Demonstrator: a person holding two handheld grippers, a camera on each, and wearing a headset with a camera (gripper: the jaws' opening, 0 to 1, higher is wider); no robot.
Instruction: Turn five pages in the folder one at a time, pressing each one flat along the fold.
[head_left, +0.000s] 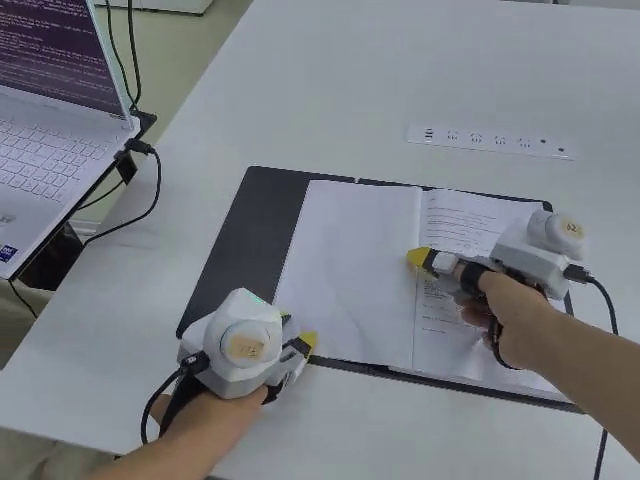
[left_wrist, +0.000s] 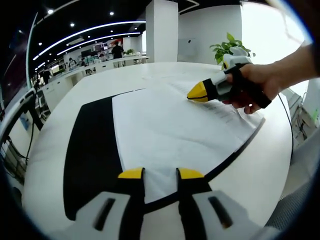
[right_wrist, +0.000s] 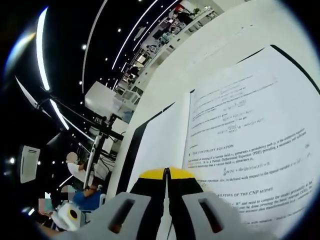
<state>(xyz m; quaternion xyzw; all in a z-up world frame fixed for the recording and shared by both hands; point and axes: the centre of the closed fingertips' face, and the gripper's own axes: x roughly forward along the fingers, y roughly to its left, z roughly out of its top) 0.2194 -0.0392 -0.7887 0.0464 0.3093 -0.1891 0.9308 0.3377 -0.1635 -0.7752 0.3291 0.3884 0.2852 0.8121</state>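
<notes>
White counter (head_left: 330, 80) carried the open folder (head_left: 250, 235), its black cover showing left of a blank page (head_left: 350, 260), with a printed page (right_wrist: 250, 125) on the right. The right claw (right_wrist: 166, 173) had its jaws together, yellow tips down on the paper at the fold. The left claw (left_wrist: 160, 174) sat at the folder's near edge, jaws slightly apart. A laptop (head_left: 50, 130) stood far left, and a power strip (head_left: 490, 140) lay beyond the folder.

White grippers (head_left: 305, 343) (head_left: 419, 259), yellow-tipped black fingers (left_wrist: 131, 199), apparently black cables (head_left: 598, 292).
</notes>
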